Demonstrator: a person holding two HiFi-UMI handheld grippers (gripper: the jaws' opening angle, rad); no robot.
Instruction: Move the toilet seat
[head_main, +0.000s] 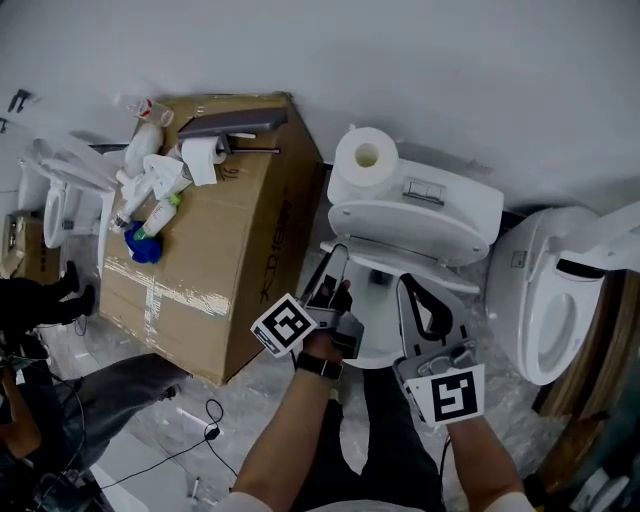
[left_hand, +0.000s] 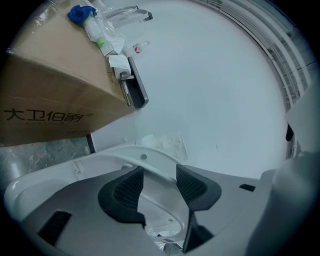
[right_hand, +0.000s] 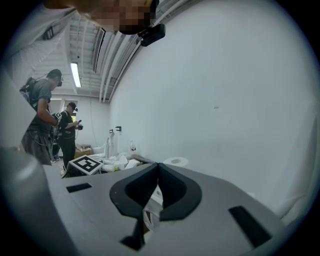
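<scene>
Left gripper (left_hand: 160, 174) fingers apart, toilet seat (left_hand: 125, 154) rim at the bowl just beyond their gap, unpinched; right gripper (right_hand: 157, 169) fingers closed, empty; likely risk: unheld seat drops and slams, or a shallow pinch slips.

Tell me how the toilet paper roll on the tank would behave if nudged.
The toilet paper roll stands on its flat end, so it would probably slide rather than roll. It looks full and soft, so likely light. Near the left end of the tank, it might fall off.
</scene>
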